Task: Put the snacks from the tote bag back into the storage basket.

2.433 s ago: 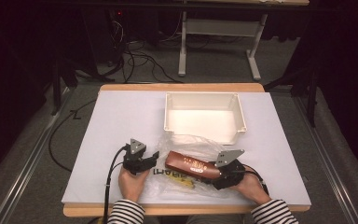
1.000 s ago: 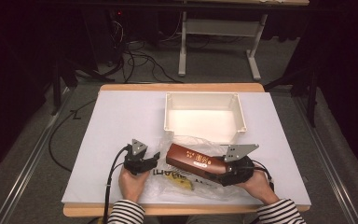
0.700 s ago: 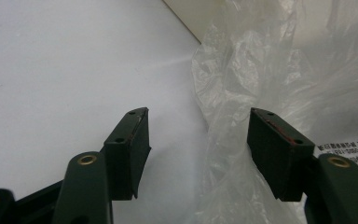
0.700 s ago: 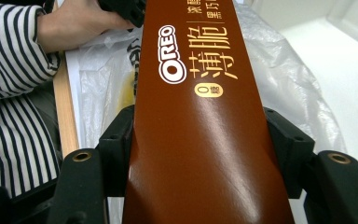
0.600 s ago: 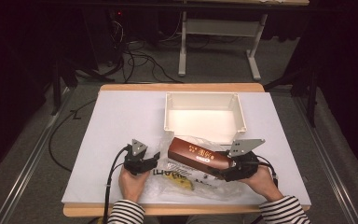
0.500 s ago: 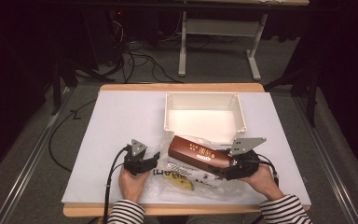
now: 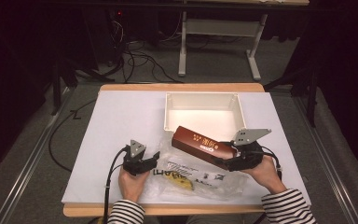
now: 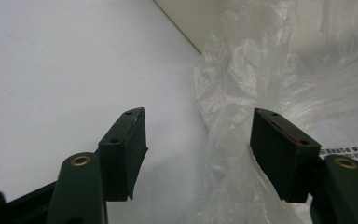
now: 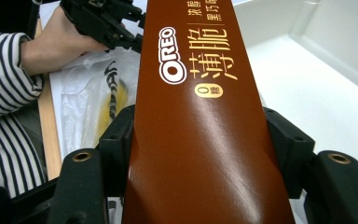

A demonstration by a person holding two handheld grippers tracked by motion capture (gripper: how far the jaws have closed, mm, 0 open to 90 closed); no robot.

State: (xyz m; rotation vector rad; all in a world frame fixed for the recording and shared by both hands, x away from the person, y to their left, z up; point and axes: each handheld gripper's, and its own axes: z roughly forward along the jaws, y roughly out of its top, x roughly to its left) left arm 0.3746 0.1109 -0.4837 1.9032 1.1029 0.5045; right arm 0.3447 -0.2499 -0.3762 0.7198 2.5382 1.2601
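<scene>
Lab bench, as I see it: white-sheeted wooden table (image 7: 121, 121); behind it, tangled black floor cables (image 7: 135, 60) and a white metal desk frame (image 7: 219, 32).

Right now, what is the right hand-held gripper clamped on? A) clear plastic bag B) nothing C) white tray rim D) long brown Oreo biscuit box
D: the right hand-held gripper has a jaw pressed on each side of the long brown Oreo biscuit box, which is raised toward the white rectangular plastic tray.

- The brown box (image 9: 200, 116) in my right gripper (image 9: 200, 154) read "OREO", with gold Chinese characters beside it and a gold "0" badge.
- The plastic bag (image 7: 191, 175) carried black print I couldn't read.
</scene>
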